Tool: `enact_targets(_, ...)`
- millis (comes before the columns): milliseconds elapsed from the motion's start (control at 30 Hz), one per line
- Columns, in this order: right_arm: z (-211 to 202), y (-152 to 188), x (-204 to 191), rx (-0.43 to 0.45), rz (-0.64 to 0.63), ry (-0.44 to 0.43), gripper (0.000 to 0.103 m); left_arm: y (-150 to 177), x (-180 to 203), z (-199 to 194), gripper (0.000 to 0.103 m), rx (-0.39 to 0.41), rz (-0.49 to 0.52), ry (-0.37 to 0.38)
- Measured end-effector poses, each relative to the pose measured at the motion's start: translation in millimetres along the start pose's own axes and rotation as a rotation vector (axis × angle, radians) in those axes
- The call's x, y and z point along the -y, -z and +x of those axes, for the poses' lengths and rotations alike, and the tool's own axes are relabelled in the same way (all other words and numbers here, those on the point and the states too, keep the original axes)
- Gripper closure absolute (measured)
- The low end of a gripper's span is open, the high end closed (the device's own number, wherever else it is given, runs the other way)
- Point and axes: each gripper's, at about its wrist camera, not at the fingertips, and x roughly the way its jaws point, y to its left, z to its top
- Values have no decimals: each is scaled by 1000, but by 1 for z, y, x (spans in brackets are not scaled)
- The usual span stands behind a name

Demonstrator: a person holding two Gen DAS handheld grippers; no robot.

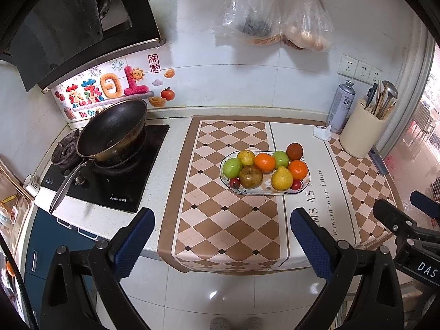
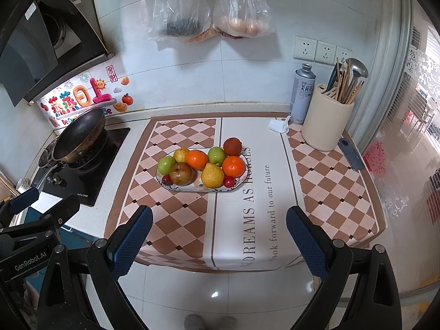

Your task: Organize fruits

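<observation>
A white-tiled kitchen, and a pale counter [image 2: 129, 192] covered by a brown-and-cream diamond-checked mat [image 2: 178, 209]. At the centre of that mat sits the oval patterned ceramic plate [image 2: 203, 189], piled with fruit. On it: a green apple [image 2: 166, 164] at nine o'clock, a brown russet pear [image 2: 180, 173] just beside it, a yellow pear [image 2: 212, 176] at six o'clock, and two oranges, one orange tangerine [image 2: 197, 159] in the middle and a second orange tangerine [image 2: 233, 166] at three o'clock. A dark red round fruit [image 2: 232, 146] sits at one o'clock on the rim, with another green apple [image 2: 216, 156] touching it. Small red cherry tomatoes [image 2: 228, 182] tuck in along the near edge.

The left gripper [image 1: 222, 233] hangs over the counter's near edge, blue-padded fingers [image 1: 136, 239] spread wide, nothing between them. The right gripper [image 2: 219, 231] matches it: fingers [image 2: 302, 236] wide apart, empty, well short of the plate.

Off at nine o'clock a black wok [image 2: 79, 136] rests on the gas hob [image 2: 90, 176]. At two o'clock, a cream utensil crock [image 2: 326, 126] and a grey spray can [image 2: 301, 96] stand against the wall.
</observation>
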Motion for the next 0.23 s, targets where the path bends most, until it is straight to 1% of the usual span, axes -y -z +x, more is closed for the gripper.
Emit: enact_targets(233, -1, 1, 1, -1, 2, -2, 3, 3, -1, -6, 2, 26, 2, -11)
